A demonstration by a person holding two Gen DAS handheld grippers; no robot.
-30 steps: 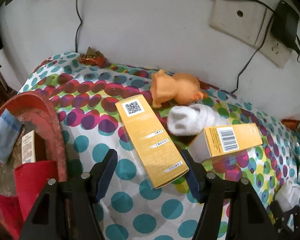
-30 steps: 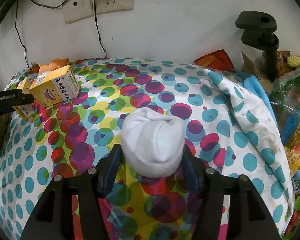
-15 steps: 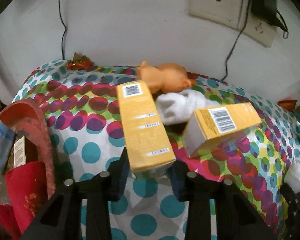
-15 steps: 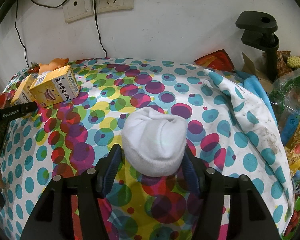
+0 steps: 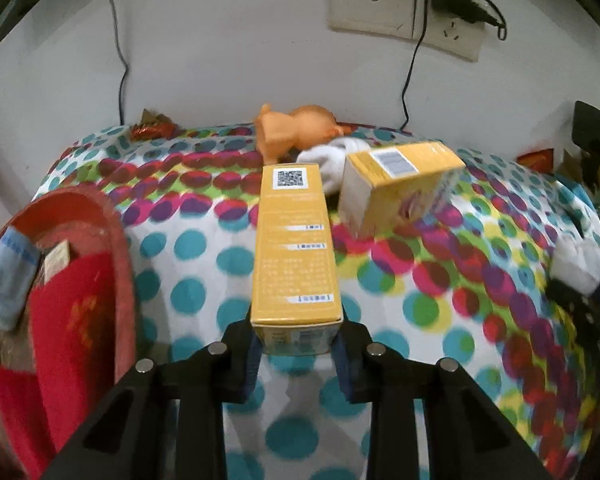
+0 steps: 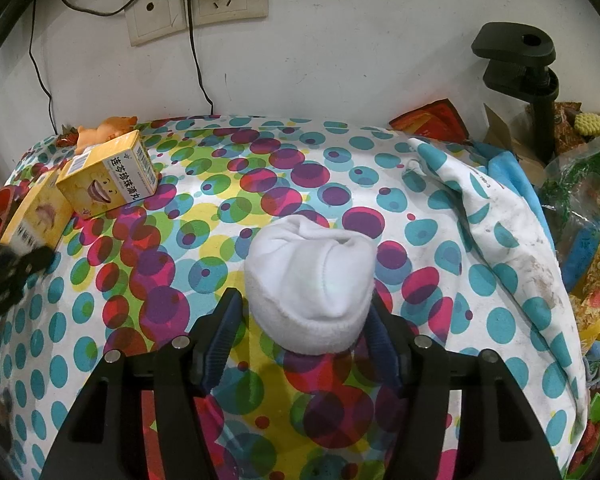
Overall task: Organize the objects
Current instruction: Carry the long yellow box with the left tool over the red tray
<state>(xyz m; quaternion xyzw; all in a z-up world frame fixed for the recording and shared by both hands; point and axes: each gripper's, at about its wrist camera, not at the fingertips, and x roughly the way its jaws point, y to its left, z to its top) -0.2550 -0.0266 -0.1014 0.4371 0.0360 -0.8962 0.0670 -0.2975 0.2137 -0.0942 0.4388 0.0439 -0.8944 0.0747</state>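
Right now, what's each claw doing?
Left gripper shut on yellow box. Right gripper around white rolled sock. Second yellow box close by.

The cloth [image 6: 452,240] on the bench is white with dots of teal, magenta, purple, red and yellow-green. Between the left tongs [image 5: 297,350] is a yellow box [image 5: 294,248]; between the right tongs [image 6: 302,328], a white sock [image 6: 310,280]. Both tongs are black with blue pads.

The second yellow box [image 6: 108,178] bears "连芩珍珠滴丸" beside a barcode. The long yellow box [image 5: 294,248] carries a QR code; its small print is unreadable.
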